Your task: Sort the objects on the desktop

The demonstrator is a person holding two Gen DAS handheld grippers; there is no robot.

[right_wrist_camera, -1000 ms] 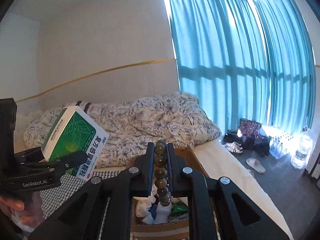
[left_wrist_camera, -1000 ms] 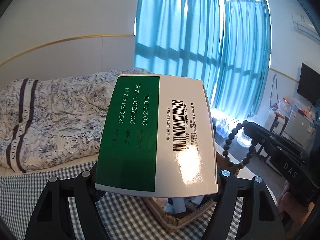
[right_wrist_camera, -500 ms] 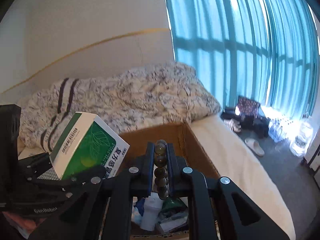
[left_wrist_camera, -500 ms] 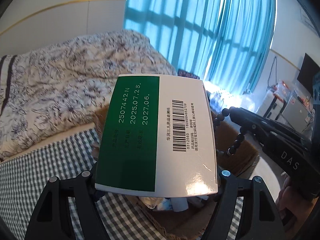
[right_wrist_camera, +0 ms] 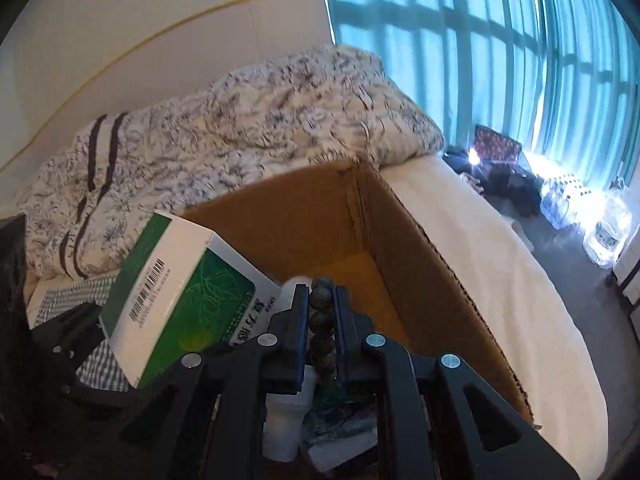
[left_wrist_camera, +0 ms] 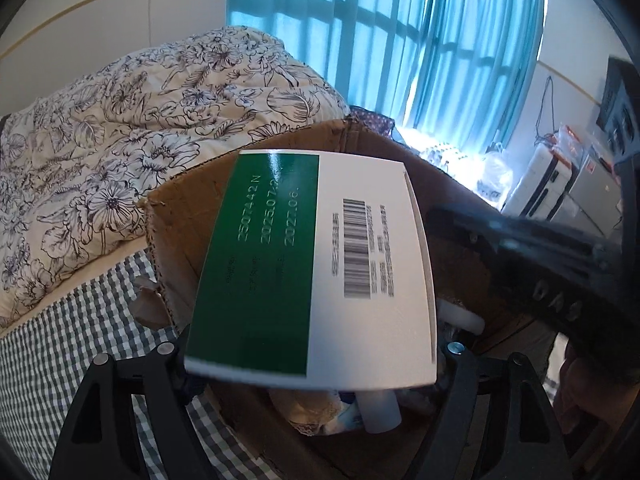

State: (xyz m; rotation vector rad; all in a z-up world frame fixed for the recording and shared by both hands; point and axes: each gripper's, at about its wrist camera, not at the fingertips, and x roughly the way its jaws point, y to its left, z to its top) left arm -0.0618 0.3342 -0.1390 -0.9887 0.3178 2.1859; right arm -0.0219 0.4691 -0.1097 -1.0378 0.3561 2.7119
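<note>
My left gripper (left_wrist_camera: 312, 356) is shut on a green and white medicine box (left_wrist_camera: 312, 272) and holds it over the open cardboard box (left_wrist_camera: 180, 216). The medicine box also shows in the right wrist view (right_wrist_camera: 176, 300), at the cardboard box's (right_wrist_camera: 420, 264) left side. My right gripper (right_wrist_camera: 322, 300) is shut on a string of dark beads (right_wrist_camera: 322, 320) and holds it above the inside of the cardboard box. The right gripper shows in the left wrist view as a blurred black body (left_wrist_camera: 540, 276).
Inside the cardboard box lie white bottles (left_wrist_camera: 378, 410) and crumpled wrappers (right_wrist_camera: 340, 432). A checked cloth (left_wrist_camera: 52, 352) covers the table to the left. A bed with a flowered quilt (left_wrist_camera: 140, 120) is behind. Teal curtains (right_wrist_camera: 480, 60) hang at the right.
Both grippers have tilted down and moved forward over the cardboard box, which now fills more of both views. The medicine box and the beads stay held.
</note>
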